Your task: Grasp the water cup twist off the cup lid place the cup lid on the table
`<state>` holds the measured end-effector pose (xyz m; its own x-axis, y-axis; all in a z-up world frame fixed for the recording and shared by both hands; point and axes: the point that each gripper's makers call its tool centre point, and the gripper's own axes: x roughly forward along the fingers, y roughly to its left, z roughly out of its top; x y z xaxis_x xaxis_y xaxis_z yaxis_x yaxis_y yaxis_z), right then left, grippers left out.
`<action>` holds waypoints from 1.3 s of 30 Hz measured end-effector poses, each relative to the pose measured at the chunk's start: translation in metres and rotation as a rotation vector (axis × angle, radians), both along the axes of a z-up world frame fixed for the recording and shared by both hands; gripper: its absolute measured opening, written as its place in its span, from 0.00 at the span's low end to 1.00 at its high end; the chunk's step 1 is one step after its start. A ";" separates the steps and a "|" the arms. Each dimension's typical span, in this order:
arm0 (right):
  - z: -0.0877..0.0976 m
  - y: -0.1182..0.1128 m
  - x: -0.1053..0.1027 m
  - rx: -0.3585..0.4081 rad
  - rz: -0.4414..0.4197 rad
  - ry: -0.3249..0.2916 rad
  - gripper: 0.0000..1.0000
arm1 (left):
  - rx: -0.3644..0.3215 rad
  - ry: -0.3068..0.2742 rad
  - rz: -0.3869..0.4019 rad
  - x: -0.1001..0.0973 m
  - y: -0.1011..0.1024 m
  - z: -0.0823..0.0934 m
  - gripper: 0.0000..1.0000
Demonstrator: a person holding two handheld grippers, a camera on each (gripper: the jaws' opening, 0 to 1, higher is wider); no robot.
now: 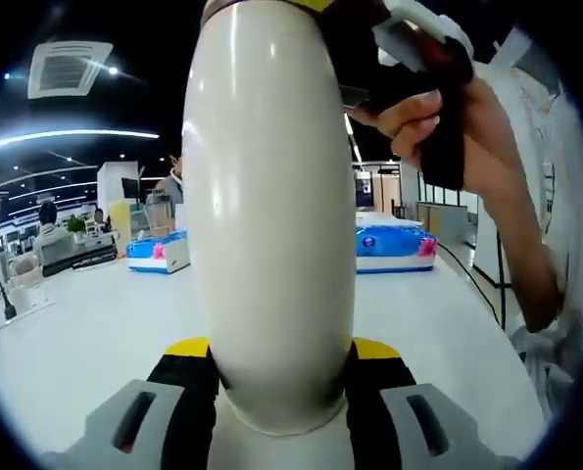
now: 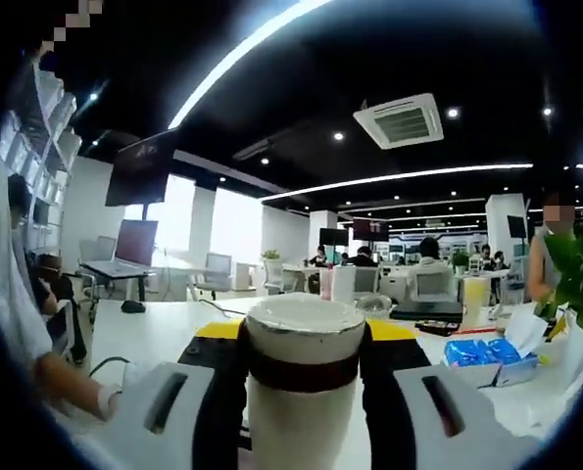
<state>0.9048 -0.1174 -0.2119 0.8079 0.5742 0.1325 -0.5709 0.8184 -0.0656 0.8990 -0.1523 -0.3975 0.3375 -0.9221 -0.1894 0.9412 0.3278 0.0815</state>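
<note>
left tool [image 1: 281,377] is clamped on the body of the water cup [image 1: 271,215], a cream-white cylinder sitting right between the yellow-tipped black jaws and running straight away from the camera. at the far end of the cup, up past the tool, a person's hand [image 1: 467,127] is wrapped round the grip of the other tool, which comes in from the right at that end. the cup's far end is mostly hidden there, so the contact itself isn't visible from this side.

in the right gripper view, the right tool [image 2: 306,357] has its jaws closed in on both sides of the cup's top end. the cup lid [image 2: 305,328] is pale with a dark brown band [image 2: 304,372] just under it, and the jaws press right about at that band. the lid is on the cup, not on the worktop.

beyond the left tool there's the white worktop [image 1: 95,333], and further out on it two blue and white packs with pink on them [image 1: 394,245], one either side of the cup. past the right tool, off to the right, another blue pack [image 2: 492,354] lies on the worktop next to some green leaves [image 2: 575,264]. way out back are desks, monitors and seated people under long ceiling light strips [image 2: 409,176].
</note>
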 end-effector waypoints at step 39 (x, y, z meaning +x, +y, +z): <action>-0.010 0.018 -0.004 -0.033 0.503 0.053 0.49 | 0.018 -0.004 0.003 0.001 0.000 -0.003 0.53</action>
<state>0.9007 -0.0998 -0.2217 0.4352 0.8973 0.0741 -0.8972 0.4391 -0.0472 0.9003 -0.1525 -0.4010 0.3410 -0.9176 -0.2044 0.9399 0.3289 0.0913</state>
